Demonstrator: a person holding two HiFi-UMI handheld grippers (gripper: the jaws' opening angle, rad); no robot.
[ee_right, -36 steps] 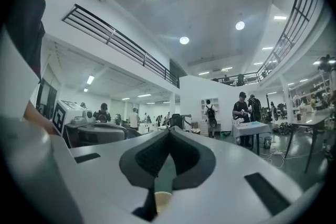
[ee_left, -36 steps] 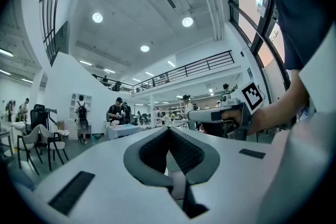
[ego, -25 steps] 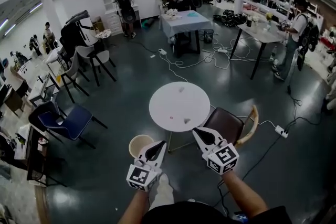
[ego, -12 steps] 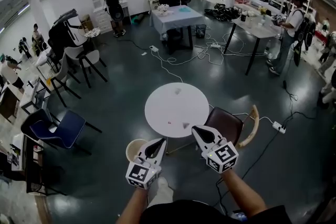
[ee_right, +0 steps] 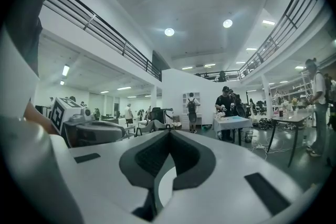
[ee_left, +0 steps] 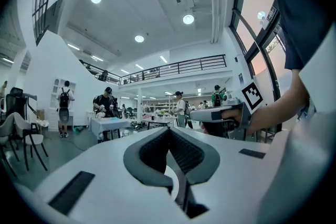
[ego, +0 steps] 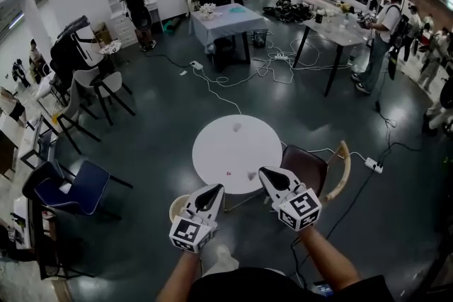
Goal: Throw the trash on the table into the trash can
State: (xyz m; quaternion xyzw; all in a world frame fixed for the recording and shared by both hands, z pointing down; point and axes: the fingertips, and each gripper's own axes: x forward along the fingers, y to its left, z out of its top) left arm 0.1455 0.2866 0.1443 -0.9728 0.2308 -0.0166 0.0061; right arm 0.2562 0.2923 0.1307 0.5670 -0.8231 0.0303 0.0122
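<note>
1. The trash can (ego: 176, 206) stands on the floor by the table's near-left edge, partly behind the left gripper (ego: 211, 190).
2. The left gripper's jaws are pressed together, with nothing between them.
3. The round white table (ego: 212, 145) carries 3 bits of trash: a pale scrap (ego: 236, 127), a red scrap (ego: 228, 172) and a grey scrap (ego: 251, 174).
4. The right gripper (ego: 266, 172) is closed and empty, just beside the grey scrap.

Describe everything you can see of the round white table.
The round white table stands level on the dark floor, its top plain and smooth. Three bits of trash lie on it: a pale scrap toward the far side, a tiny reddish bit and a grey scrap near the front edge. A brown chair is drawn up at its right.
</note>
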